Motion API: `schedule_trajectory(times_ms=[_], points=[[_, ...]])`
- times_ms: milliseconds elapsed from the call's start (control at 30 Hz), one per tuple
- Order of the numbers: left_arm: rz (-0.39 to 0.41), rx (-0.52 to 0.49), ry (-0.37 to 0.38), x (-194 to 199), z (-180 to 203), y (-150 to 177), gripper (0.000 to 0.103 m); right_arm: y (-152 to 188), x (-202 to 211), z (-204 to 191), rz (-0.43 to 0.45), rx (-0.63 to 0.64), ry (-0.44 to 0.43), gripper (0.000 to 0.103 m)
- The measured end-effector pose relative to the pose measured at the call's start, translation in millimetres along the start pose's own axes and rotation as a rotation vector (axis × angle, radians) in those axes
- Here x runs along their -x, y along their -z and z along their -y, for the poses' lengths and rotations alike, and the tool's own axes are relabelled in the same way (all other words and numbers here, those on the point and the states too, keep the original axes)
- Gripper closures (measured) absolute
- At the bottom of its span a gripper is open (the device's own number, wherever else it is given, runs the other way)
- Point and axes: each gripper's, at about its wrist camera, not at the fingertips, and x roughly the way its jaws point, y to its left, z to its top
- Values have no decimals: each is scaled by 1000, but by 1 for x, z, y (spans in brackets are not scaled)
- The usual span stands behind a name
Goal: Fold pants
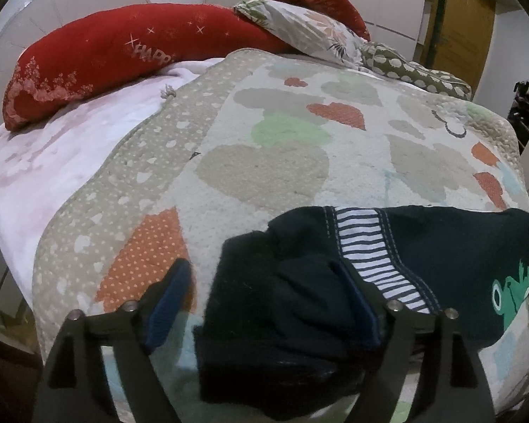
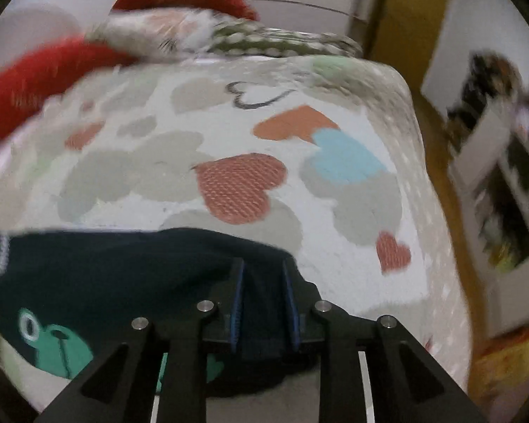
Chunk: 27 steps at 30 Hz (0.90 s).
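Note:
Dark navy pants [image 1: 441, 246] with a striped side band [image 1: 366, 246] and a green frog print [image 1: 511, 299] lie bunched at the near edge of a heart-patterned quilt [image 1: 264, 169]. My left gripper [image 1: 264, 282] stands wide open over the pants' left end. Fabric lies between its fingers, against the right pad and apart from the left one. In the right wrist view the pants [image 2: 105, 268] reach in from the left. My right gripper [image 2: 263, 282] is partly open astride their right end, with dark cloth between the pads.
Red pillows [image 1: 105, 53] and a floral pillow [image 1: 310, 24] lie at the head of the bed. A pale pink blanket [image 1: 35, 176] covers the left side. The quilt [image 2: 229, 123] drops off at the bed's right edge [image 2: 423, 211], with shelves [image 2: 504, 176] beyond.

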Motion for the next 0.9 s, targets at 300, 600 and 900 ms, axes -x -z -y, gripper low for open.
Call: schedule_trajectory(times_ms=[300,600,900], points=[[0,67,25,7,-6,2,19,21,13,84,6,-313,-190,25],[94,208,-11,51,-48,-1,19,33,-37,60,-77,-416,-480,75],[66,234,-15,43,-53,-15,19,37,0,82,29,-497,-370,85]])
